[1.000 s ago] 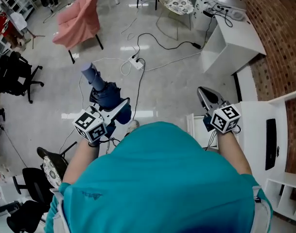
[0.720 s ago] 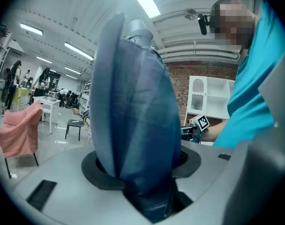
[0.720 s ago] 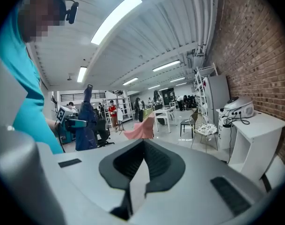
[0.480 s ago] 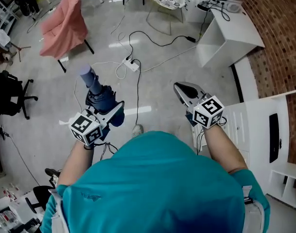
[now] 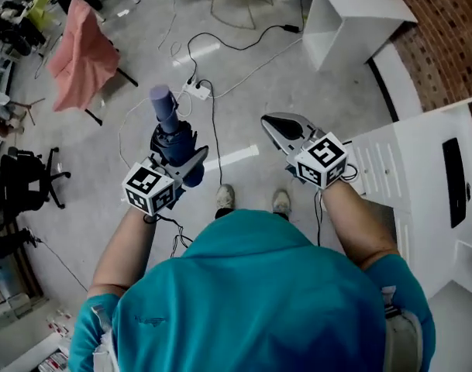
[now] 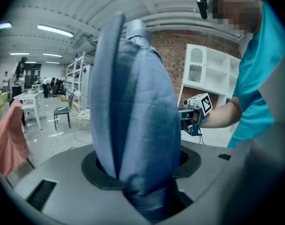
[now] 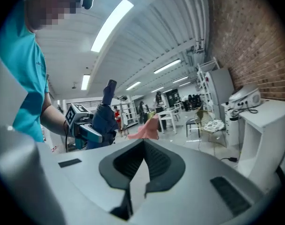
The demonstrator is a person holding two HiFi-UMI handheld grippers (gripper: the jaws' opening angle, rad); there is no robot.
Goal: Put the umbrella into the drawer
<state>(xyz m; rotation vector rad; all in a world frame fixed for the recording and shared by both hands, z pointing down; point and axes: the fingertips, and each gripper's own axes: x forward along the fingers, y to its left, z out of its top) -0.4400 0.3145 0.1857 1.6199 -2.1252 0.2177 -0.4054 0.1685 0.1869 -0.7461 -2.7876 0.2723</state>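
1 folded navy umbrella (image 5: 172, 130): handle end up, clamped between the jaws of the left gripper (image 5: 191, 160), held over the grey floor (image 5: 298, 76). 1 right gripper (image 5: 268, 121): jaws pressed together, nothing between them, near the white cabinet (image 5: 422, 153).

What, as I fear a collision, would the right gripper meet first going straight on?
Nothing close: the right gripper aims over floor, missing the umbrella; the distant pink cloth probably comes first, depth unclear.
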